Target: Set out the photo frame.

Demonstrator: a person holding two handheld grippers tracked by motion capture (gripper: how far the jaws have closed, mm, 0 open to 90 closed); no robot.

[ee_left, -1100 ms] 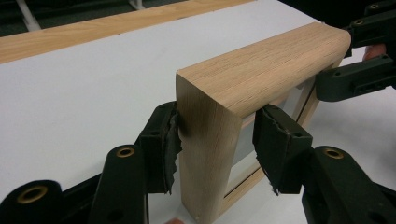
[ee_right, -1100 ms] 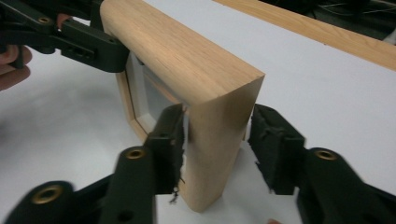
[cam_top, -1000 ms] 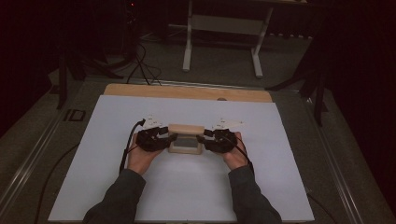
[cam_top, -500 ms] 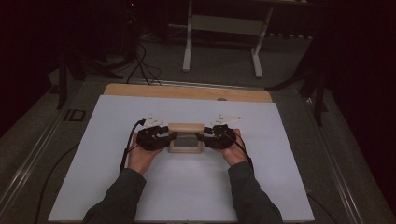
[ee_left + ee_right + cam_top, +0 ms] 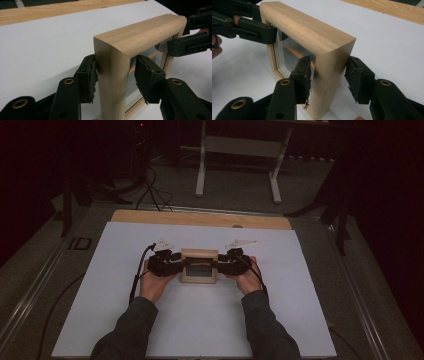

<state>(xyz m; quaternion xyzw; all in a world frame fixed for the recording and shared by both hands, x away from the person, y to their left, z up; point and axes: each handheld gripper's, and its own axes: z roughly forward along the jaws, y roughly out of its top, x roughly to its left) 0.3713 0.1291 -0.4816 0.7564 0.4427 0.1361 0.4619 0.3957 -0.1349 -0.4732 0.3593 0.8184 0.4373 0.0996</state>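
Frame (image 5: 199,266): stood upright on the white tabletop (image 5: 300,320), mid-sheet.
Left tool (image 5: 115,75): left post straddled; one pad touching, the other slightly off.
Right tool (image 5: 329,77): right post straddled, small gaps seen.
High view: both hands shown.

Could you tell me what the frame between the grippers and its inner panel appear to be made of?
The frame looks like pale, unpainted wood: straight grain lines and a matt surface. Its inner panel seems to be glass or clear plastic, since it shows faint reflections; which one is unclear.
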